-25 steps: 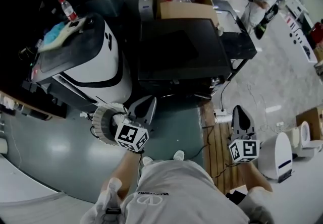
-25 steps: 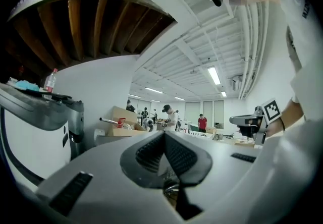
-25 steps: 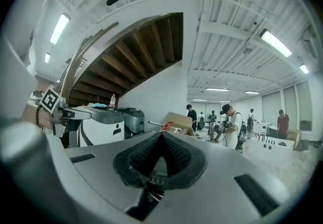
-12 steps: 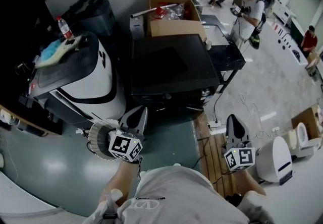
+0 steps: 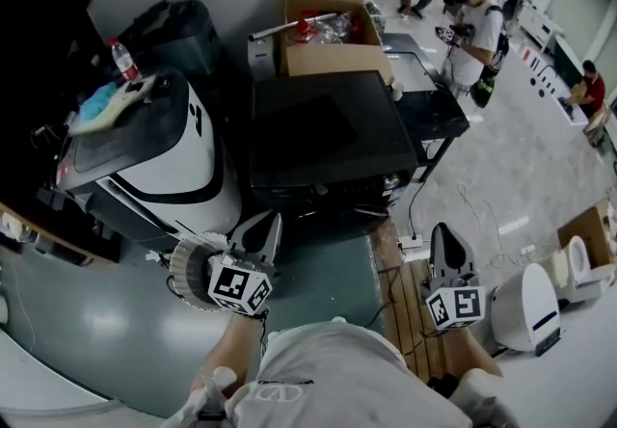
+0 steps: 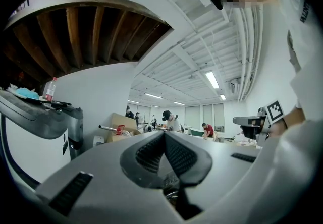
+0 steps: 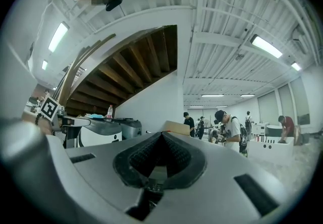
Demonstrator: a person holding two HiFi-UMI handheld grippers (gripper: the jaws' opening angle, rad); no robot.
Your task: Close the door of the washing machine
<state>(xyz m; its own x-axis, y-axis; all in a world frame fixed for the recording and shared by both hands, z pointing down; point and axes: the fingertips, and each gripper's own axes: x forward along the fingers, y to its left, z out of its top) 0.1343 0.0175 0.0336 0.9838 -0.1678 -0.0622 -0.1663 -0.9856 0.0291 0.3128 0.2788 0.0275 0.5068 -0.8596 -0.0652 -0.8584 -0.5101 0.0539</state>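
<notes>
The white and black washing machine [image 5: 169, 161] stands at the left, its front hidden from the head view, so I cannot make out its door. A blue cloth [image 5: 96, 103] and a bottle [image 5: 123, 58] lie on its dark top. My left gripper [image 5: 267, 224] is shut and empty, held level just right of the machine's lower front corner. My right gripper [image 5: 444, 235] is also shut and empty, well off to the right over the floor. The left gripper view shows the machine's side [image 6: 35, 132] at the left, beyond the shut left gripper [image 6: 164, 134]. The right gripper [image 7: 161, 136] looks past it too.
A black cabinet [image 5: 328, 132] stands straight ahead, with an open cardboard box [image 5: 328, 26] behind it. A white ribbed ring [image 5: 191, 267] sits by the machine's foot. Wooden floor slats [image 5: 405, 291], cables and a white device [image 5: 525, 306] lie at the right. Several people stand at the back right.
Both grippers have risen a little and stay shut. The head view has shifted, so the grippers sit lower in the picture and more of the room shows.
</notes>
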